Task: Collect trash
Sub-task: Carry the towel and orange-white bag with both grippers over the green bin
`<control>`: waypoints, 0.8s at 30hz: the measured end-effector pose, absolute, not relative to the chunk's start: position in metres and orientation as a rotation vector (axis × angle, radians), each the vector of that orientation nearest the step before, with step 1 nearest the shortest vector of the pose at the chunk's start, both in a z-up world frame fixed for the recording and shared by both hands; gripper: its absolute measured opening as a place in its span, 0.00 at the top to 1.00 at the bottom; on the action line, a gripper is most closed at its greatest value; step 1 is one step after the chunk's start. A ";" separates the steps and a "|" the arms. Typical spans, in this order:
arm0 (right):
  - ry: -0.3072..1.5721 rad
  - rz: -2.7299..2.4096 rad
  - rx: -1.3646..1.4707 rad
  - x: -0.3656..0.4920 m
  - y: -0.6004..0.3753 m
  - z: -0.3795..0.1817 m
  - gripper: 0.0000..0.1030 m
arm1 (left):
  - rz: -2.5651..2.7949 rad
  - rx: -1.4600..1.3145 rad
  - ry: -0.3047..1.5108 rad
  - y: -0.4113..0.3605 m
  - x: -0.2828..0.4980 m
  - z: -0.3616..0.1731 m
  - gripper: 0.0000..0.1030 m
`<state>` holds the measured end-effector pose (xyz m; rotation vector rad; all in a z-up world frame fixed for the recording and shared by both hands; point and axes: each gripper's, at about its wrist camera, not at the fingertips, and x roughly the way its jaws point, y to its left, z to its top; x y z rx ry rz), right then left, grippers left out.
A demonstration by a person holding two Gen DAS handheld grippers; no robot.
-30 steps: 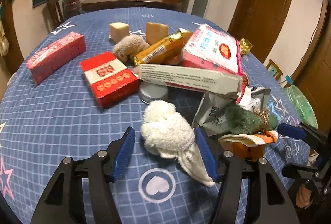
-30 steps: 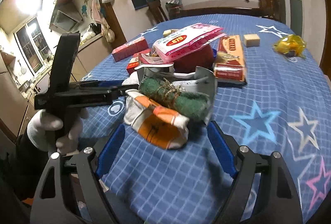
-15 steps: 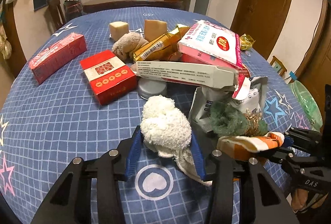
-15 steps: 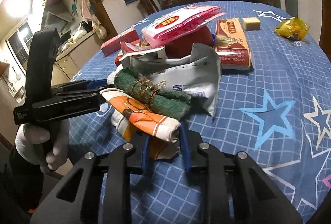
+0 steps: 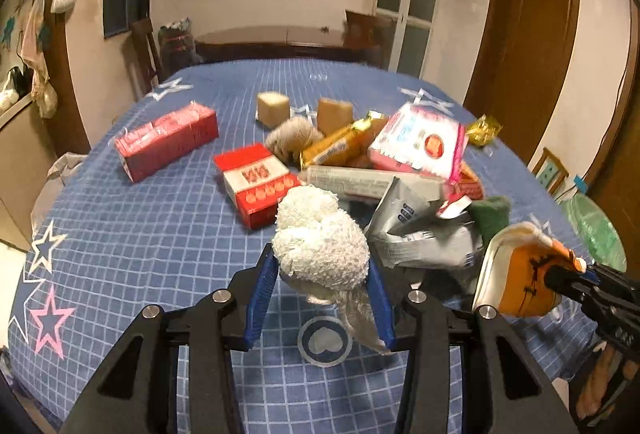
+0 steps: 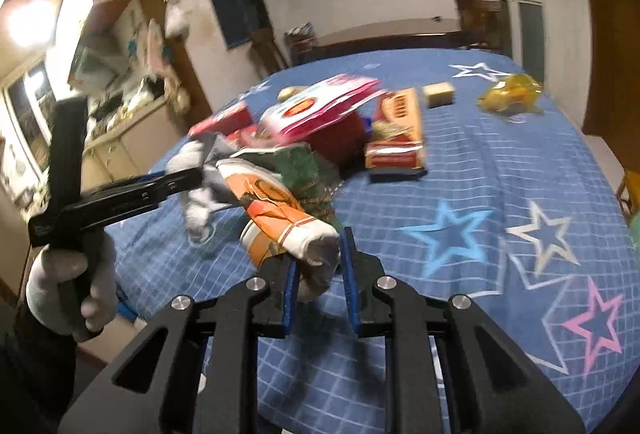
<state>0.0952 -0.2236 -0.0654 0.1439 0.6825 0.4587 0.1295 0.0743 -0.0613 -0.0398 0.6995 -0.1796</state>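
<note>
My left gripper (image 5: 320, 298) is shut on a fluffy white cloth wad (image 5: 320, 246) and holds it above the blue tablecloth (image 5: 160, 234). My right gripper (image 6: 318, 278) is shut on an orange and white crumpled wrapper (image 6: 280, 218), lifted off the table; the wrapper also shows in the left wrist view (image 5: 520, 274). A green scouring pad (image 6: 308, 169) sits just behind the wrapper. A grey foil bag (image 5: 420, 234), a pink packet (image 5: 420, 141) and a long white box (image 5: 360, 181) lie piled in the middle.
Two red boxes (image 5: 168, 139) (image 5: 256, 181), two tan blocks (image 5: 273, 107), a gold bar wrapper (image 5: 336, 145) and a yellow wrapper (image 6: 508, 97) lie on the table. A flat red-orange box (image 6: 398, 131) lies beside the pile. Chairs and a door stand beyond.
Both grippers closed, the left on the white cloth wad, the right on the orange wrapper, and both have lifted their loads off the table.
</note>
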 end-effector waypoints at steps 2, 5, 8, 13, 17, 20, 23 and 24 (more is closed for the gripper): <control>0.631 0.454 0.159 0.087 -0.233 -0.056 0.82 | -0.198 -0.073 0.661 0.077 0.122 -0.050 0.56; 0.603 0.435 0.163 0.083 -0.238 -0.048 0.83 | -0.184 -0.097 0.592 0.083 0.112 -0.033 0.56; 0.604 0.425 0.159 0.084 -0.241 -0.050 0.83 | -0.167 -0.098 0.542 0.088 0.105 -0.015 0.56; 0.567 0.403 0.145 0.081 -0.239 -0.041 0.83 | -0.235 -0.067 0.523 0.067 0.096 0.007 0.57; 0.510 0.336 0.118 0.072 -0.253 -0.024 0.83 | -0.327 -0.023 0.513 0.025 0.093 0.015 0.57; 0.472 0.251 0.107 0.065 -0.278 -0.010 0.83 | -0.411 -0.003 0.501 -0.018 0.094 0.024 0.57; 0.434 0.130 0.093 0.052 -0.315 0.006 0.83 | -0.497 0.011 0.480 -0.065 0.099 0.034 0.57; 0.426 0.097 0.090 0.049 -0.325 0.010 0.83 | -0.521 0.013 0.477 -0.080 0.103 0.036 0.57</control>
